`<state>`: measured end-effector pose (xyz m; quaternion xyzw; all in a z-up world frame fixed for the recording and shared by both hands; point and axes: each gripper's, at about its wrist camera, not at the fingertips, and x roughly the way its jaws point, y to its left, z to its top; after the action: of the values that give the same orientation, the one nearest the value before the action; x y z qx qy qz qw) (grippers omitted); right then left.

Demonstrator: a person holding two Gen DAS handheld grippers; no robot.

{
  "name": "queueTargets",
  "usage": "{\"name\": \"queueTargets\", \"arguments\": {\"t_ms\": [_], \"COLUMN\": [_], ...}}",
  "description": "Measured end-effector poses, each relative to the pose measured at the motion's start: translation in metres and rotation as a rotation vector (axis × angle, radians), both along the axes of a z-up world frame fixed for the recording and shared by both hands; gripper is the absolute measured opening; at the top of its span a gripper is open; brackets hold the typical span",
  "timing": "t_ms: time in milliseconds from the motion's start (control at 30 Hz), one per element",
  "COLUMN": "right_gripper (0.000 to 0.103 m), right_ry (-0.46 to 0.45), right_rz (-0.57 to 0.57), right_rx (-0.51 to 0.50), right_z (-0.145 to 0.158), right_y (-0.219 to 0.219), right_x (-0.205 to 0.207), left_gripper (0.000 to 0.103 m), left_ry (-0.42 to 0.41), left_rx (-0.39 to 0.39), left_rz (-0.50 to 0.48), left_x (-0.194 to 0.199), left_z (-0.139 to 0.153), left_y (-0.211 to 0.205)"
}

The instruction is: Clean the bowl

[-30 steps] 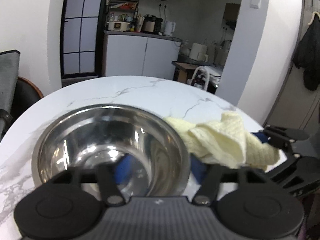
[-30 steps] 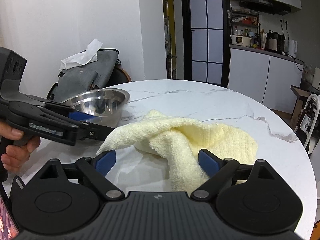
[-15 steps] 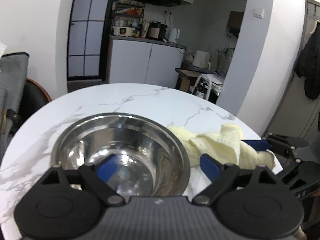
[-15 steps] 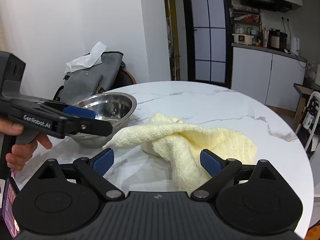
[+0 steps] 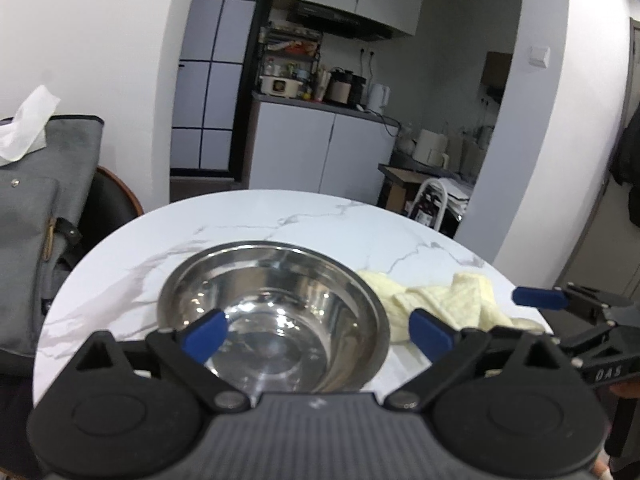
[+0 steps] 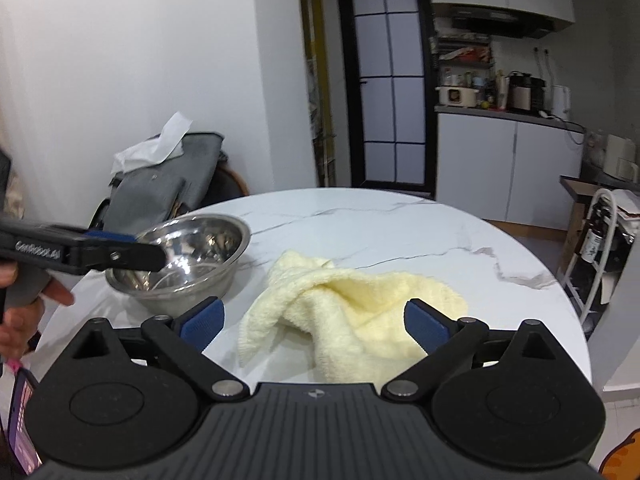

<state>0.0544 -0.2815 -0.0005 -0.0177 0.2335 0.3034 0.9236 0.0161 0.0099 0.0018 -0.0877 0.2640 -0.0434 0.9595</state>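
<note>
The round stainless-steel bowl (image 5: 276, 312) stands upright on the round white marble-patterned counter (image 5: 280, 216), and the crumpled pale-yellow terry cloth (image 6: 360, 308) lies on the counter just beside it, at about three o'clock from the bowl as the left wrist camera sees it; whether cloth and bowl rim touch cannot be told. The inside of the bowl shines with reflections and shows no plain dirt or food, though the glare hides fine marks, so the scene fits two stages alike: a bowl waiting for a wipe with the cloth lying ready, or a bowl already wiped with the cloth laid down again. The pictures do not settle which. The left gripper (image 5: 316, 332) hangs over the near rim at six o'clock of the bowl, its blue-padded fingers (image 5: 204, 334) spread wide, one over the bowl's inside and one outside the rim, closing on nothing. The right gripper (image 6: 314, 320) hovers at the near edge of the cloth, its fingers (image 6: 426, 326) equally wide apart on either side of the folds, gripping nothing; whether the pads brush the fabric is unclear.
</note>
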Motion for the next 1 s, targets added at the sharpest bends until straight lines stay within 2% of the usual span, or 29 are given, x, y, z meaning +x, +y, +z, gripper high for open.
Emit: {"name": "queueTargets", "arguments": {"t_ms": [267, 433, 633, 733, 1000], "right_gripper": [0.103, 0.103, 0.103, 0.103, 0.103], "right_ry": [0.016, 0.009, 0.019, 0.019, 0.033], "right_rz": [-0.044, -0.061, -0.095, -0.103, -0.108], "right_rx": [-0.011, -0.021, -0.031, -0.041, -0.053], "right_z": [-0.008, -0.008, -0.007, -0.007, -0.008], "right_y": [-0.007, -0.013, -0.018, -0.019, -0.026], "right_x": [-0.007, -0.011, -0.022, -0.026, -0.044], "left_gripper": [0.102, 0.103, 0.103, 0.103, 0.103], "left_ry": [-0.064, -0.093, -0.076, -0.094, -0.073], "left_rx": [-0.063, -0.099, -0.007, 0.103, 0.123], "left_rz": [0.124, 0.158, 0.135, 0.176, 0.178], "left_x": [-0.02, -0.031, -0.047, -0.052, -0.061], "left_z": [0.002, 0.008, 0.003, 0.005, 0.004], "left_y": [0.021, 0.028, 0.013, 0.003, -0.004]}}
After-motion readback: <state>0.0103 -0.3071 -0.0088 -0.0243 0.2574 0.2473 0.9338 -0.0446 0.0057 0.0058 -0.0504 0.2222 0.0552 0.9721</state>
